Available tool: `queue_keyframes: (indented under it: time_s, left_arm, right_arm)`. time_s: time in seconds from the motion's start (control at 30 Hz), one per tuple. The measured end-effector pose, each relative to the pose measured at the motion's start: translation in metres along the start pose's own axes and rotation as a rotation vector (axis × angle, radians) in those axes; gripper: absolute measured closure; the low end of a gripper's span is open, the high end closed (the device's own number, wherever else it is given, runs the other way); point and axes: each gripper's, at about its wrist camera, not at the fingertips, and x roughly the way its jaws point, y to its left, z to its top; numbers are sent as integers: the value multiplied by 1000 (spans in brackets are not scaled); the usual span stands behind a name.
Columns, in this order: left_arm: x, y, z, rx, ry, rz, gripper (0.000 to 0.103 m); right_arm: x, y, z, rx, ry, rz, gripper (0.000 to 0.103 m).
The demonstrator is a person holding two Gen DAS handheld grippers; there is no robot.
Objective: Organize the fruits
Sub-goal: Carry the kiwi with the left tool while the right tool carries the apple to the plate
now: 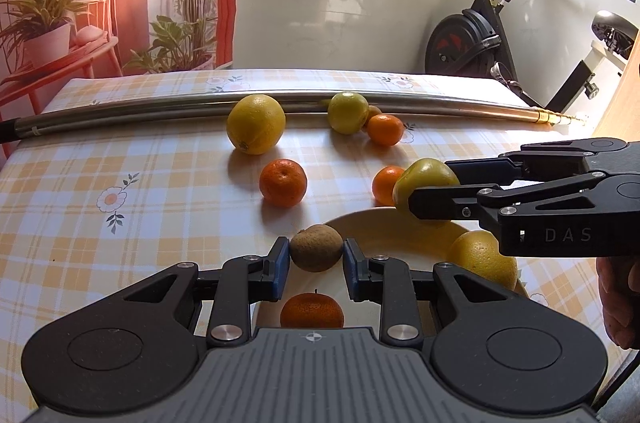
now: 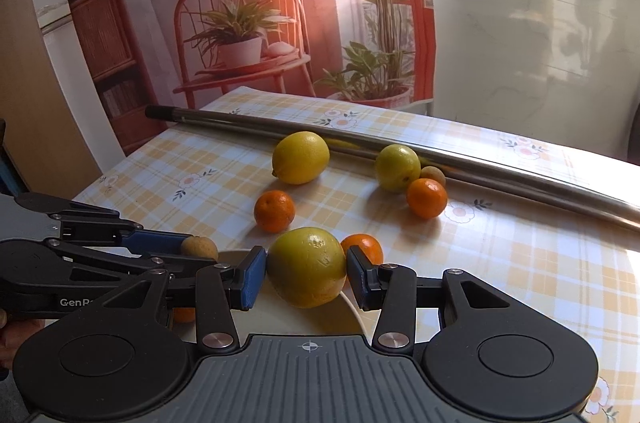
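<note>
My left gripper [image 1: 316,259] is shut on a small brown fruit [image 1: 316,253], held above the near edge of a cream plate [image 1: 384,243]. My right gripper [image 2: 306,275] is shut on a yellow-green fruit [image 2: 307,265], which also shows in the left wrist view [image 1: 424,179] above the plate's far rim. On the plate lie a mandarin [image 1: 312,311] and a large yellow citrus [image 1: 482,261]. Loose on the checked cloth are a big lemon [image 1: 256,123], a green-yellow fruit [image 1: 347,112], and three mandarins [image 1: 283,182] [image 1: 385,130] [image 1: 385,185].
A long steel pole [image 1: 160,107] lies across the back of the table [image 1: 120,163], touching the far fruits. A small brown fruit [image 2: 434,175] hides behind the green-yellow one [image 2: 397,167]. An exercise bike [image 1: 480,43] stands beyond the table's right corner. A hand [image 1: 618,303] is at the right edge.
</note>
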Motion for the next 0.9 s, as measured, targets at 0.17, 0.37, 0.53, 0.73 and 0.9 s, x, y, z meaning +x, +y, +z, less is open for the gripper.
queue_keyframes:
  time_s: [0.17,0.37,0.53,0.73,0.9]
  left_arm:
    - [4,1,-2,6,9,7,73]
    - [5,-3,-2,37,7,14,73]
    - [5,-5,-4,47,15,7,73]
    - [8,-7,-5,59,27,11,73]
    - [9,-9,-7,69,35,17,73]
  right_arm:
    - [8,6,-4,-10,41,-5,62]
    - [14,6,-8,-17,73,-12,62]
    - [15,7,-8,-20,87,-14,62]
    - [18,6,-11,-5,97,-17,62]
    - [16,4,-10,3,90,-21,62]
